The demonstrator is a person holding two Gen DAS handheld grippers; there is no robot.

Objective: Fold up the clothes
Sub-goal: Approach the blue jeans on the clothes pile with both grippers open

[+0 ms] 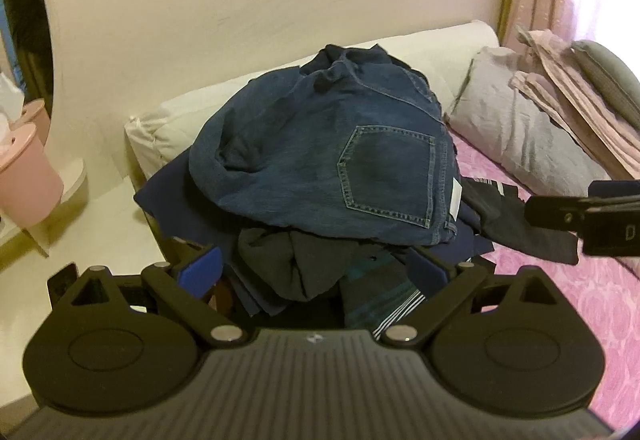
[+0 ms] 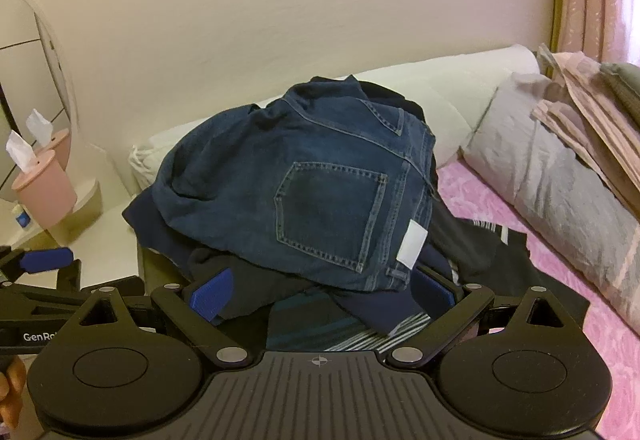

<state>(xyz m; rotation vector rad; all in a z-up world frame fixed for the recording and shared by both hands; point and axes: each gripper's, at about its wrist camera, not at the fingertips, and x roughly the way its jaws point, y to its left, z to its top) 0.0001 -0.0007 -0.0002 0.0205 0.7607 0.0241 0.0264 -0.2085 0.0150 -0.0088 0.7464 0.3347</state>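
A big pile of clothes point(image 1: 320, 200) sits on the bed point(image 1: 580, 300), and nothing in it looks folded yet. The jeans point(image 1: 320, 144) lie on top of the pile, bunched up, with a back pocket point(image 1: 388, 176) and a white tag point(image 1: 455, 200) showing. Under the jeans are dark clothes, and a striped one point(image 2: 360, 336) peeks out at the bottom. The left gripper point(image 1: 316, 272) is at the near foot of the pile with its blue pads wide apart, holding nothing. The right gripper point(image 2: 324, 292) is also at the near foot of the pile, spread wide and empty. The first job is likely to take the jeans off the top. It would be best to pinch them at the waist edge near the tag, one gripper on each side, and lift them straight up so the clothes below do not come along. Jeans are heavy, so a deep bite on the thick seam should hold better than a thin fold. To the right of the pile the pink bed is bare, and that is good room for laying the jeans flat. A grey pillow point(image 1: 520, 120) lies further right. To the left of the pile the bed ends, and a pink tissue box point(image 2: 44, 184) stands there, so swings should stay away from that side.
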